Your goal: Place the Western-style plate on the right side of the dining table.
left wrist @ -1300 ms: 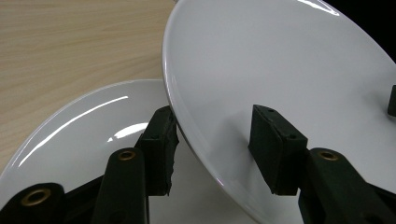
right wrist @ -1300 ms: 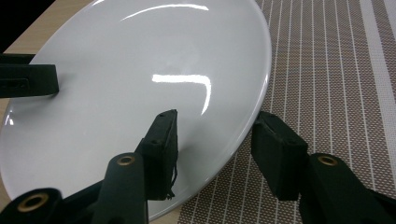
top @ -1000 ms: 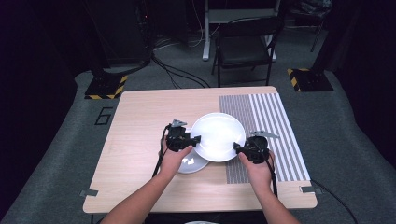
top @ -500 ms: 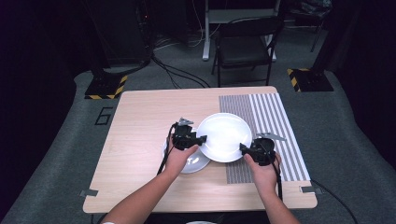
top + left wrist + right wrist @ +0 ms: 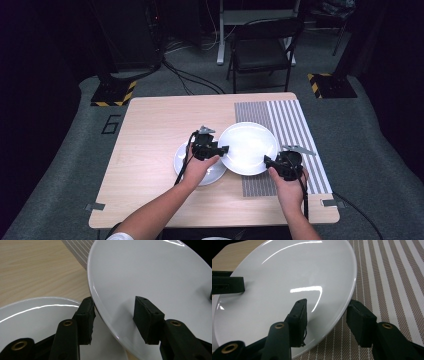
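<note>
A large white plate point(image 5: 248, 147) hangs a little above the table, held at opposite edges by both grippers. My left gripper point(image 5: 222, 149) is shut on its left rim, one pad under and one on top point(image 5: 147, 320). On the plate's near right rim my right gripper point(image 5: 267, 161) is shut, with one pad on the plate's face point(image 5: 298, 320) and the other beneath the edge. A second white plate point(image 5: 186, 159) lies flat on the wood under my left hand, partly overlapped by the held plate point(image 5: 150, 277). That lower plate point(image 5: 32, 315) fills the near left of the left gripper view.
A striped brown and white placemat point(image 5: 295, 125) covers the right part of the wooden table point(image 5: 150, 130); the held plate point(image 5: 294, 277) sits above its left edge. A folding chair point(image 5: 262, 50) and floor cables stand beyond the far edge.
Both grippers have carried the large plate to the right, toward the striped mat, and more of the lower plate now shows.
</note>
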`<state>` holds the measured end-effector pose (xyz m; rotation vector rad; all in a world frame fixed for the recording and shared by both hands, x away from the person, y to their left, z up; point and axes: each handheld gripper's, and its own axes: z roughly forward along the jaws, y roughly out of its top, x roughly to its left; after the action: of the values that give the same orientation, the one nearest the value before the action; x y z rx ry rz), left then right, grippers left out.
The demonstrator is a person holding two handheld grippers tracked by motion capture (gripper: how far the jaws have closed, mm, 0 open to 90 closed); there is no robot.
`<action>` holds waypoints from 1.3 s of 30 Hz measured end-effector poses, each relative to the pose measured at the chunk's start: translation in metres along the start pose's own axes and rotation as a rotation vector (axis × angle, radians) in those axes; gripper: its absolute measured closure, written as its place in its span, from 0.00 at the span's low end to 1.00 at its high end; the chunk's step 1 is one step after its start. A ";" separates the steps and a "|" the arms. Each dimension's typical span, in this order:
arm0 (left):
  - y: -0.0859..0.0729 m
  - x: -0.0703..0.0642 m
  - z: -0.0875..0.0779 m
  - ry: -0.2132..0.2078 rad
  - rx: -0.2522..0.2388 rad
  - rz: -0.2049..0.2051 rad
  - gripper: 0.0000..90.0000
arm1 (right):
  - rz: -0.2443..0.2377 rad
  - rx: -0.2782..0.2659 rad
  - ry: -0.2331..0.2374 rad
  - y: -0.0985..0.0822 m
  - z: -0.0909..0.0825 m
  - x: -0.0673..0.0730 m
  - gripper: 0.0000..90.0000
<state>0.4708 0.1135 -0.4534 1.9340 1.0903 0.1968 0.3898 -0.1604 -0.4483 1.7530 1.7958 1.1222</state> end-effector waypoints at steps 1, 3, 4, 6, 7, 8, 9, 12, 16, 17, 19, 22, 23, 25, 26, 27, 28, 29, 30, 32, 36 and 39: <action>0.001 0.000 0.001 -0.002 0.000 0.009 0.57 | 0.001 -0.001 0.000 -0.001 -0.001 -0.001 0.56; 0.002 -0.003 0.002 -0.009 0.004 0.009 0.57 | 0.007 -0.002 -0.008 -0.001 -0.003 -0.003 0.56; 0.003 -0.004 0.003 -0.012 0.000 0.014 0.57 | 0.008 -0.003 -0.013 -0.002 -0.004 -0.004 0.56; 0.004 -0.006 0.005 -0.016 0.000 0.021 0.57 | 0.014 -0.005 -0.013 -0.003 -0.006 -0.006 0.56; 0.004 -0.008 0.006 -0.016 -0.006 0.012 0.57 | 0.016 -0.005 -0.018 -0.003 -0.007 -0.007 0.56; 0.004 -0.008 0.006 -0.016 -0.006 0.012 0.57 | 0.018 -0.005 -0.022 -0.004 -0.008 -0.008 0.56; 0.005 -0.010 0.007 -0.021 -0.002 0.016 0.57 | 0.018 -0.005 -0.022 -0.004 -0.008 -0.008 0.56; 0.007 -0.013 0.010 -0.035 0.001 0.016 0.57 | 0.028 -0.014 -0.030 -0.005 -0.012 -0.012 0.56; 0.010 -0.016 0.014 -0.039 0.004 0.038 0.57 | 0.032 -0.012 -0.038 -0.006 -0.015 -0.015 0.56; 0.010 -0.017 0.014 -0.041 0.004 0.037 0.57 | 0.035 -0.015 -0.041 -0.006 -0.016 -0.016 0.56; 0.010 -0.018 0.016 -0.044 0.007 0.040 0.57 | 0.038 -0.017 -0.045 -0.007 -0.017 -0.018 0.56; 0.010 -0.020 0.019 -0.049 0.010 0.044 0.57 | 0.043 -0.018 -0.050 -0.007 -0.019 -0.020 0.56; 0.010 -0.021 0.019 -0.050 0.009 0.040 0.57 | 0.043 -0.020 -0.051 -0.008 -0.020 -0.021 0.56; 0.011 -0.022 0.021 -0.053 0.009 0.046 0.57 | 0.046 -0.019 -0.052 -0.008 -0.021 -0.022 0.56; 0.011 -0.022 0.021 -0.053 0.009 0.046 0.57 | 0.046 -0.019 -0.052 -0.008 -0.021 -0.022 0.56; 0.012 -0.023 0.022 -0.053 0.011 0.050 0.57 | 0.046 -0.018 -0.053 -0.008 -0.022 -0.023 0.56; 0.012 -0.024 0.023 -0.056 0.011 0.046 0.57 | 0.053 -0.022 -0.054 -0.009 -0.023 -0.024 0.56; 0.013 -0.025 0.023 -0.058 0.013 0.049 0.57 | 0.055 -0.021 -0.057 -0.009 -0.023 -0.024 0.56; 0.013 -0.025 0.024 -0.061 0.015 0.049 0.57 | 0.055 -0.022 -0.057 -0.009 -0.024 -0.025 0.56; 0.014 -0.027 0.025 -0.065 0.016 0.053 0.57 | 0.053 -0.024 -0.062 -0.010 -0.025 -0.026 0.56; 0.016 -0.030 0.027 -0.071 0.017 0.062 0.57 | 0.065 -0.027 -0.066 -0.011 -0.028 -0.029 0.56; 0.016 -0.032 0.029 -0.074 0.017 0.065 0.57 | 0.069 -0.032 -0.070 -0.012 -0.030 -0.031 0.56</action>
<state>0.4761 0.0675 -0.4498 1.9775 0.9845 0.1514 0.3640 -0.1970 -0.4467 1.8252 1.6794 1.0960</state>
